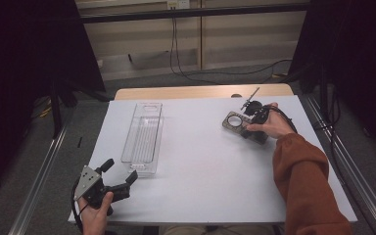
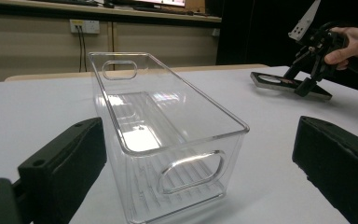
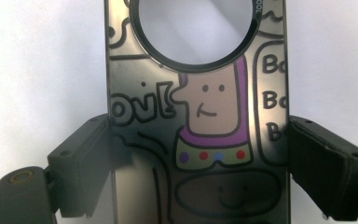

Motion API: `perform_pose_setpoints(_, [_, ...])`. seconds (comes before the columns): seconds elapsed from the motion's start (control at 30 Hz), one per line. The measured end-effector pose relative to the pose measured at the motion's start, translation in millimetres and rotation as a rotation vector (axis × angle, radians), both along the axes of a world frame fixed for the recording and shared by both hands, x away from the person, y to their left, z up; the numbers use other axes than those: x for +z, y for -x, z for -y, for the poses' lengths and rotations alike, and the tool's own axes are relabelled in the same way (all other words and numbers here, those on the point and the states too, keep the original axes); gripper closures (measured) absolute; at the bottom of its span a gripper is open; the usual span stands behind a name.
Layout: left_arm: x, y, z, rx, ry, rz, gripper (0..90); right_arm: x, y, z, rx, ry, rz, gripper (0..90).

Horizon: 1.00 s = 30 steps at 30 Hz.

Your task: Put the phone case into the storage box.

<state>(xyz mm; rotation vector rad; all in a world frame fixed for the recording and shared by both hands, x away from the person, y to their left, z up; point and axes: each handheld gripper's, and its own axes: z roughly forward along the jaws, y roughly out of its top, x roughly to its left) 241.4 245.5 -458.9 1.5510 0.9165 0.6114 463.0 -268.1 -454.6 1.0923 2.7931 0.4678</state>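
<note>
A clear plastic bin [image 1: 144,132] lies lengthwise on the white table [image 1: 200,191], left of centre, with nothing in it. My left gripper [image 1: 121,171] is open just short of the bin's near end, and in the left gripper view its jaws flank the bin [image 2: 168,116] without touching it. At the far right lies a dark phone case [image 1: 236,121] with a round camera hole and a cartoon print [image 3: 200,140]. My right gripper [image 1: 248,127] tilts down onto it, its jaws pressed against the case's two long edges [image 3: 198,172]. The left gripper view shows that gripper [image 2: 297,83] and the case [image 2: 279,83] too.
The table's wooden far edge [image 1: 200,91] shows beyond the white sheet. Cables [image 1: 186,68] hang down the wall behind. Metal rails [image 1: 44,166] run along both sides of the table. An orange sleeve [image 1: 303,181] crosses the right side.
</note>
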Motion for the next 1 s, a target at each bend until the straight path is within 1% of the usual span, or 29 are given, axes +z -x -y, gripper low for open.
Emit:
perform_pose_setpoints(0.07, [0.0, 0.0, 0.0, -0.002, 0.002, -0.001, 3.0, 1.4, 0.8, 0.6, -0.011, -0.007, -0.001, 12.2])
perform_pose_setpoints(0.1, [0.1, 0.1, -0.1, -0.004, 0.001, -0.001, 3.0, 2.6, 0.9, 1.8, -0.008, -0.004, 0.014, 12.2])
perform_pose_setpoints(0.13, [0.1, 0.1, -0.1, -0.008, 0.004, 0.001, 3.0, 3.7, 1.1, 3.1, -0.012, -0.008, 0.02, 12.2])
perform_pose_setpoints(0.17, [0.1, 0.1, -0.1, -0.01, 0.005, 0.001, 3.0, 6.0, 2.1, 4.5, -0.02, -0.017, 0.036, 12.3])
perform_pose_setpoints(0.2, [0.0, 0.1, -0.1, -0.01, 0.005, 0.0, 3.0, 6.0, 2.1, 4.5, -0.02, -0.017, 0.036, 12.3])
perform_pose_setpoints(0.27, [0.1, 0.2, -0.3, -0.01, 0.005, 0.0, 3.0, 9.1, 4.6, 5.2, -0.041, -0.036, 0.046, 12.3])
perform_pose_setpoints(0.3, [0.2, 0.2, -0.5, -0.008, 0.004, 0.0, 3.0, 9.5, 5.2, 5.5, -0.043, -0.044, 0.047, 12.3])
perform_pose_setpoints(0.37, [0.4, 0.3, -0.7, -0.006, -0.001, -0.002, 3.0, 9.9, 5.5, 7.0, -0.032, -0.049, 0.068, 12.2])
perform_pose_setpoints(0.47, [0.5, 0.4, -0.7, -0.002, -0.001, -0.002, 3.0, 11.2, 7.3, 7.7, -0.038, -0.057, 0.07, 12.3])
perform_pose_setpoints(0.5, [0.2, 0.2, -0.5, -0.007, 0.002, -0.001, 3.0, 12.0, 8.7, 8.7, -0.042, -0.062, 0.08, 12.3])
perform_pose_setpoints(0.53, [0.2, 0.2, -0.5, -0.007, 0.002, -0.001, 3.0, 12.0, 8.7, 8.7, -0.042, -0.062, 0.08, 12.3])
perform_pose_setpoints(0.57, [0.4, 0.3, -0.6, -0.006, -0.001, -0.003, 2.9, 12.7, 9.4, 10.0, -0.044, -0.082, 0.096, 12.3])
perform_pose_setpoints(0.63, [0.3, 0.2, -0.5, -0.007, 0.004, 0.0, 3.0, 13.3, 10.2, 10.1, -0.049, -0.09, 0.096, 12.3])
perform_pose_setpoints(0.67, [0.3, 0.2, -0.5, -0.007, 0.004, -0.001, 3.0, 13.9, 10.1, 10.7, -0.046, -0.096, 0.105, 12.2])
perform_pose_setpoints(0.7, [0.4, 0.2, -0.5, -0.005, 0.001, -0.002, 3.0, 14.6, 11.3, 10.2, -0.058, -0.107, 0.101, 12.2])
perform_pose_setpoints(0.73, [0.2, 0.1, -0.5, -0.009, 0.007, 0.001, 3.0, 15.2, 11.5, 10.8, -0.046, -0.11, 0.107, 12.3])
perform_pose_setpoints(0.77, [0.2, 0.1, -0.5, -0.008, 0.006, 0.0, 2.9, 14.9, 11.8, 10.4, -0.052, -0.125, 0.123, 12.2])
perform_pose_setpoints(0.8, [0.3, 0.1, -0.4, -0.007, 0.006, 0.0, 3.0, 15.8, 13.1, 9.9, -0.065, -0.126, 0.116, 12.3])
perform_pose_setpoints(0.83, [0.2, 0.1, -0.5, -0.008, 0.006, 0.0, 3.0, 15.4, 12.9, 10.8, -0.059, -0.129, 0.125, 12.3])
perform_pose_setpoints(1.0, [0.1, 0.0, -0.2, -0.007, 0.013, 0.0, 3.0, 13.6, 14.8, 14.6, -0.088, -0.15, 0.147, 12.2])
